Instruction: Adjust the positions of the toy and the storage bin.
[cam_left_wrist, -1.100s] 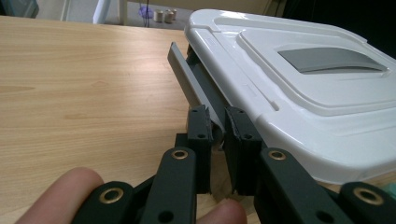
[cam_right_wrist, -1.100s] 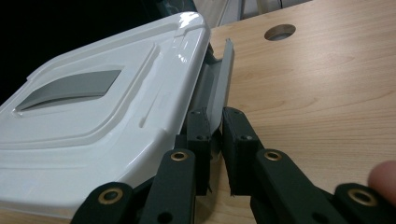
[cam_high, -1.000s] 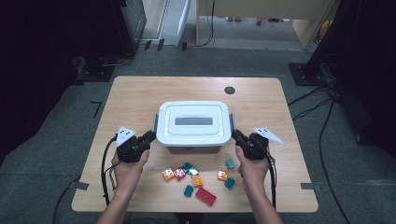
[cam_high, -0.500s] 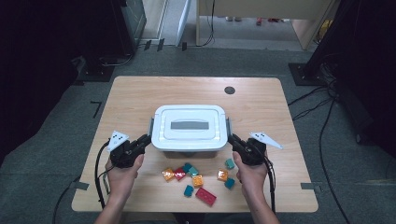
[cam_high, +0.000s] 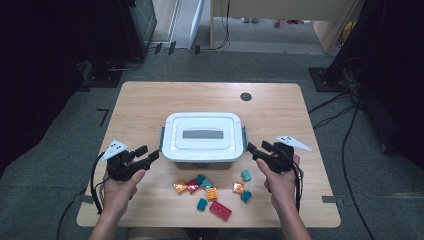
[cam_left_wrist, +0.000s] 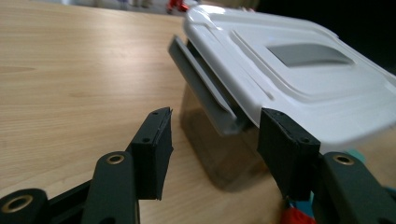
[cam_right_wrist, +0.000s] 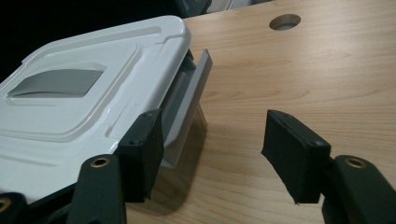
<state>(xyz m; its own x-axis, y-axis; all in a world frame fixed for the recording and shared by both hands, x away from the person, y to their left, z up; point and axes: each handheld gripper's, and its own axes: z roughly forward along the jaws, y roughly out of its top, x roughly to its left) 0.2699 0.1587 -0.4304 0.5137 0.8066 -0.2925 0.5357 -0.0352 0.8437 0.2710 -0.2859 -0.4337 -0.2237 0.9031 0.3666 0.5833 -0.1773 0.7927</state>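
A: Box? Where, and how's it gonna handle?

B: White lidded storage box (cam_high: 202, 136), mid-table (cam_high: 150, 100), just behind the scatter of colored blocks (cam_high: 206, 189). Hard plastic, stiff; clear-ish base, prob light, can't tell if anything's inside. Lid (cam_left_wrist: 299, 65) is glossy, so slippery on the flat top. Don't pinch there.

A: So grab where?

B: Grey side latches, one per short end. Left latch (cam_left_wrist: 201, 84) and right latch (cam_right_wrist: 189, 100) both look flipped outward, away from the lid edge. My read: those flaps or the lid rim under them are the holds. Thin, rigid, gives the pads an edge.

A: Grippers?

B: Left gripper (cam_high: 148, 156) w/ jaws wide apart, nothing between them, aimed at the box's left end. In the left gripper view the latch sits just past the jaw tips; no contact that I can see. Right gripper (cam_high: 256, 150) same deal: jaws spread, empty, pointing at the right end. In the right gripper view one pad (cam_right_wrist: 142, 149) overlaps the latch edge, can't tell if touching or just in front.

A: Risk?

B: One-sided pull prob slides the box; it's light on smooth wood.
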